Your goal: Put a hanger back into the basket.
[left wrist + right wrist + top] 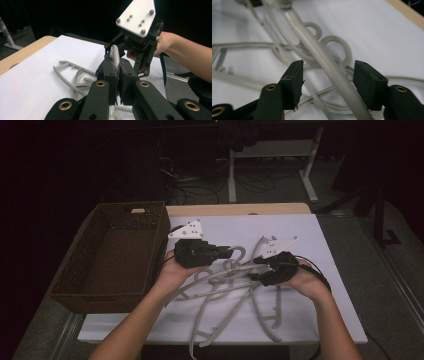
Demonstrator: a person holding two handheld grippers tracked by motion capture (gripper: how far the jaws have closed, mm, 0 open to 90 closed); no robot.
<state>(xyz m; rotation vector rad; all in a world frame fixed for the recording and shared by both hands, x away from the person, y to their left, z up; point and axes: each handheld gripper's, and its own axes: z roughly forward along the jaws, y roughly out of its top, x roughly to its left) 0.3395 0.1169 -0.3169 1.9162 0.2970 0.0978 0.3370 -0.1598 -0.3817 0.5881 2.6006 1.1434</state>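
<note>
Your left gripper (226, 252) is clenched on the hook of one grey plastic hanger (114, 53), the curved hook pinched flat between the pads and standing up out of them in the left gripper view. Your right gripper (328, 82) is released, its jaws spread wide with a hanger bar (329, 67) running up between them, touching neither pad as far as the right gripper view tells. The tangle of hangers (235, 290) lies mid-table on the white sheet (325, 270), reaching toward its near edge; the wicker basket (80, 270) sits at the left edge. These hangers look light, thin and stiff, probably smooth enough to twist in a grip, and their hooks and notches seem interlocked, so one may drag others along. Take the straight bar near the neck, squarely between the pads.
</note>
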